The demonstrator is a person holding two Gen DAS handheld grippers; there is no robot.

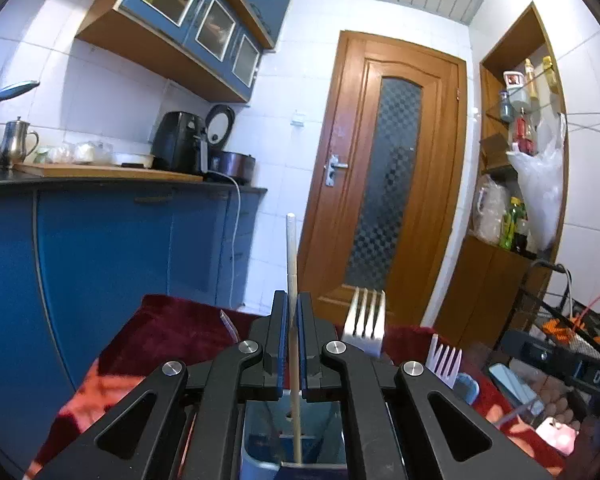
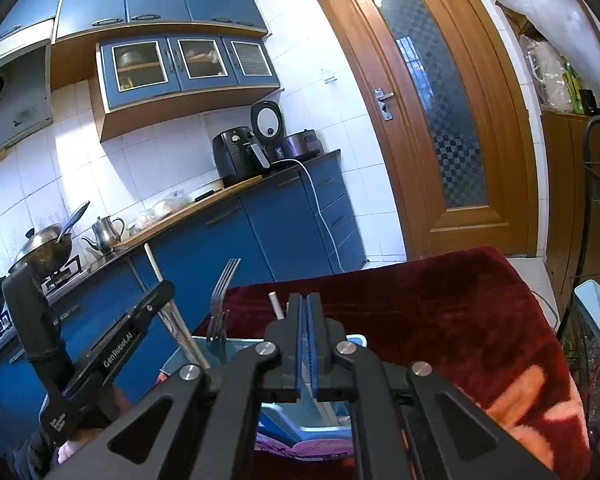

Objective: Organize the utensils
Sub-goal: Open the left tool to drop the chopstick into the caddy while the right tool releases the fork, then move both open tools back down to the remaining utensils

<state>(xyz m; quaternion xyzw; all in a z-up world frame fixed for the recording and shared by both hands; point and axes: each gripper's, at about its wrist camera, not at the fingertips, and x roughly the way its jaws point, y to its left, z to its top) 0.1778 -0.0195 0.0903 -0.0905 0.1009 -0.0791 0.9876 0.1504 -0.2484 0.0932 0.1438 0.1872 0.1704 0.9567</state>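
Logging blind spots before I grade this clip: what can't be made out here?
- Left wrist view: the chopstick's lower end and the blue-grey holder's bottom, hidden by the left tongs and cut by the frame edge.
- Right wrist view: whether the right tongs pinch anything; the pads look closed, nothing shows.
- Right wrist view: fork handle, hidden inside the holder.

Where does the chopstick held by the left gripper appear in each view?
Left wrist view: chopstick stands upright at centre, between the left gripper fingers.
Right wrist view: chopstick leans at lower left, above the left gripper.
Shared landmark: wooden door.
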